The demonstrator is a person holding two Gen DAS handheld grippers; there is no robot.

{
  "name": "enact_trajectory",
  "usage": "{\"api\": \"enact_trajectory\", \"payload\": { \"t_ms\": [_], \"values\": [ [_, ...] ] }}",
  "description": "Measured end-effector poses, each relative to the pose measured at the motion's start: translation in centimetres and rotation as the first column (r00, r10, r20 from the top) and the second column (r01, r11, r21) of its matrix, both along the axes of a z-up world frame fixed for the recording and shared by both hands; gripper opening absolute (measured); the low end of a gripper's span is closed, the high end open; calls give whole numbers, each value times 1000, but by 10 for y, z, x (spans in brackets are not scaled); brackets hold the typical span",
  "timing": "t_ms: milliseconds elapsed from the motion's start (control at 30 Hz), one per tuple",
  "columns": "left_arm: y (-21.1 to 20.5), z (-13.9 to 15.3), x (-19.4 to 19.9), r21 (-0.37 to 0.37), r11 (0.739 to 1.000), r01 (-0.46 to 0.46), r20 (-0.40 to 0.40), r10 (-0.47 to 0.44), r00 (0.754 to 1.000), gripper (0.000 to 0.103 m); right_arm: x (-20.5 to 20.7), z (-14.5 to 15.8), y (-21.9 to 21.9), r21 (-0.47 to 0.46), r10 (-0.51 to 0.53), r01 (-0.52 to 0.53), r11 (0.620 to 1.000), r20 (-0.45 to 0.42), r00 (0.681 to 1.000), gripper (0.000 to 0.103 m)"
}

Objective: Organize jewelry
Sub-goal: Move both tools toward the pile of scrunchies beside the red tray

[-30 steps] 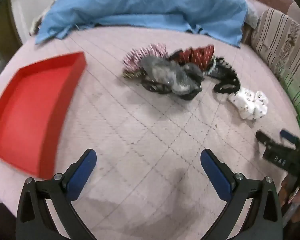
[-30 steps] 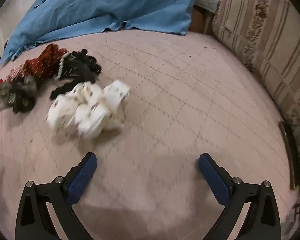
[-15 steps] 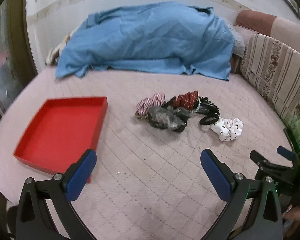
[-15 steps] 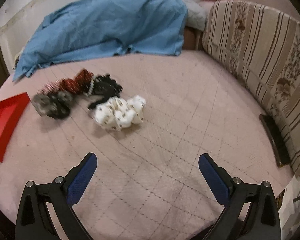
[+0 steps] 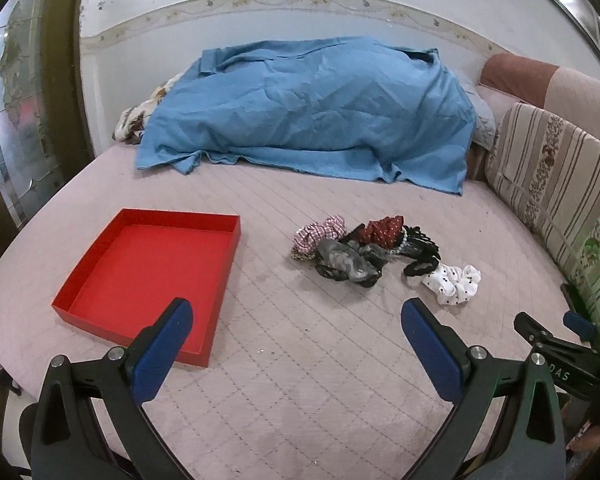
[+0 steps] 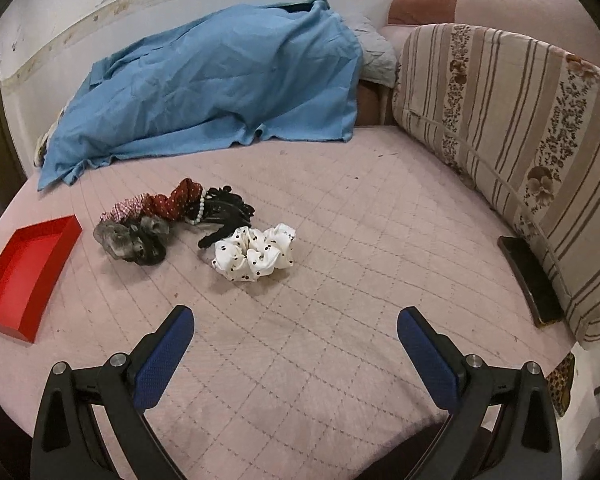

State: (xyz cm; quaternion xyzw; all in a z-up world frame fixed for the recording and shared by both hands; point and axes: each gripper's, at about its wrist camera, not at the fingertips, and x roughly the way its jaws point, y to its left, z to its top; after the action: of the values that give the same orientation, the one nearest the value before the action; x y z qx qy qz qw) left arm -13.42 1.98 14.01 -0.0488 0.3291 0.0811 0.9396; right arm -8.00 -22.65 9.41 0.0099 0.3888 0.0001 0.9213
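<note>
Both sets of jaws gape empty; the right gripper should reach toward eleven o'clock and pinch the white scrunchie by one fold

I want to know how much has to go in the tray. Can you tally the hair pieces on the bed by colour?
White dotted scrunchie: 1
Grey scrunchie: 1
Dark red scrunchie: 1
Pink checked scrunchie: 1
Black pieces: tangled, cannot count
Total: at least 5
</note>
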Motion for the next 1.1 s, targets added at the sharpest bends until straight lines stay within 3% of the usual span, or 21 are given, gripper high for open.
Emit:
{"api": "enact_trajectory", "payload": {
  "t_ms": [500,633,867,967,1100],
  "values": [
    [30,12,-24,-55,998,-33,63,36,997,103,-25,35,15,26,31,-32,999,68,997,103],
    [38,20,-26,-25,999,-49,75,51,996,103,-26,53,27,26,71,-73,997,92,993,103],
    [63,22,-25,2,994,-111,72,110,991,103,-23,92,33,34,94,-103,994,211,973,103],
    [69,17,-17,23,993,-117,47,115,992,103,-17,89,30,21,98,-105,994,221,970,103],
    [69,6,2,46,995,-86,-11,87,996,103,-2,62,15,41,84,-91,995,145,986,101]
  ]
}}
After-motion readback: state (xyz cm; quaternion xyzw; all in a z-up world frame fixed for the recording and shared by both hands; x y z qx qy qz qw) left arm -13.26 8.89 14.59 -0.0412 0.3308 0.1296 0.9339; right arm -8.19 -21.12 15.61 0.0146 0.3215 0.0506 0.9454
